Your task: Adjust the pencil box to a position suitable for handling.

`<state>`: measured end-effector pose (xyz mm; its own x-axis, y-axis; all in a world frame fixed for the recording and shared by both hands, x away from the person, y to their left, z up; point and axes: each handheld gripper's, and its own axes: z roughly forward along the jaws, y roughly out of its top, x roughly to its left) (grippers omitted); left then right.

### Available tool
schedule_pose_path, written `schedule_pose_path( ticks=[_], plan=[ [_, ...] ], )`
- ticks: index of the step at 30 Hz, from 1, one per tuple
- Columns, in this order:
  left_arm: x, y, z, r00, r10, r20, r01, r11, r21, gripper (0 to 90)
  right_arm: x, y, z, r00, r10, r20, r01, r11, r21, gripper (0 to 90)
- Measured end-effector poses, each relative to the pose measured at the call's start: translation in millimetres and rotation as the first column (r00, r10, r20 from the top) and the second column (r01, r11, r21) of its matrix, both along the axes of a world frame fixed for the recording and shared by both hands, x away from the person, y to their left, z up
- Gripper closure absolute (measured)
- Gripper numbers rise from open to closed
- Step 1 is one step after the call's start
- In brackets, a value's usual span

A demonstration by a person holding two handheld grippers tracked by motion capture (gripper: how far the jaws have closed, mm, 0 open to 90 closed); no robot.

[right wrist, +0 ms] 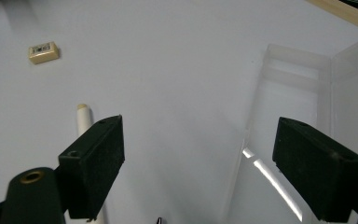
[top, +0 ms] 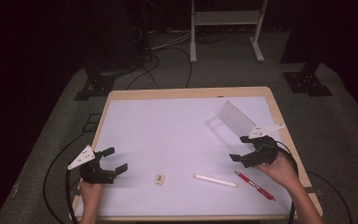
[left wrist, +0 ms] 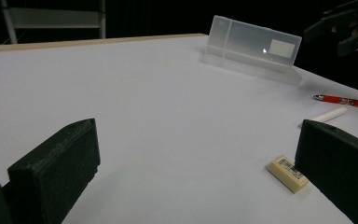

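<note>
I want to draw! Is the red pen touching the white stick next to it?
Apart. In the high view, a strip of bare table separates the red pen from the white stick; the left gripper view shows the same gap.

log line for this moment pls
left tongs: open, empty, near eraser | right tongs: open, empty, by clear case | white stick, red pen: on table

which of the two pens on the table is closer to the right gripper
The red pen: it lies just below the right gripper, by the person's hand. The white pen lies farther left, toward the eraser.
</note>
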<state>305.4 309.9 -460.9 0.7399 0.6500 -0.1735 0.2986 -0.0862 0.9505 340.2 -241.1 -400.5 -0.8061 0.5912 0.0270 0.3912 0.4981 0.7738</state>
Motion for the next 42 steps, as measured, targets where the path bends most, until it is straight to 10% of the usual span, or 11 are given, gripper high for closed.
schedule_pose_path(
  ticks=[42],
  plan=[
    [-0.1,-0.4,-0.2,1.0,0.004,0.003,-0.004,1.0,-0.001,0.0,56.1,32.7,-18.7,0.9962,-0.031,-0.082,0.021,0.993,-0.117,22.5]
  ],
)
